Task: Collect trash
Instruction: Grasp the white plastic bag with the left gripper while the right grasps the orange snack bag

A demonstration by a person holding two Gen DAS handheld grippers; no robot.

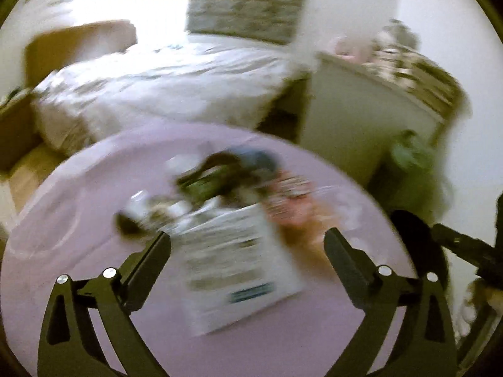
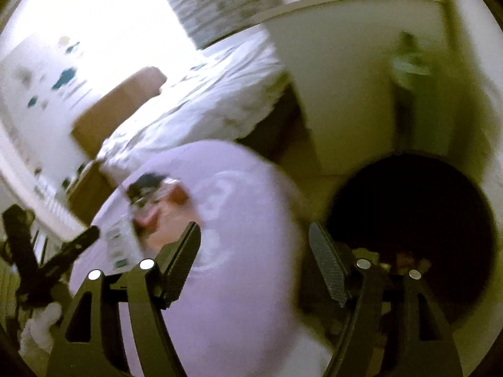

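Bed (image 1: 163,84): covered in a rumpled white duvet, it lies behind the table, with a brown headboard (image 1: 72,50) at its left end.
Cabinet (image 1: 355,125): white, standing right of the bed; blurred clutter sits on its top.
Round table (image 1: 63,226): pale lilac top, filling the lower part of the left wrist view; in the right wrist view it lies left of centre.
Bin (image 2: 415,207): a dark round opening on the floor just right of the table, seen from above in the right wrist view; small bits show deep inside, too dim to name.
Trash pile (image 1: 226,182): blurred litter in the middle of the table, with something dark green and black, a blue piece and a pinkish wrapper (image 1: 292,201) on its right side.
Printed paper sheet (image 1: 232,264): white with lines of text, lying flat on the table at the near edge of the pile, below and between the left fingers.
Left gripper (image 1: 248,245): jaws spread wide above the table, nothing between the pads.
Right gripper (image 2: 254,242): jaws apart and empty, poised over the table's right edge beside the bin.
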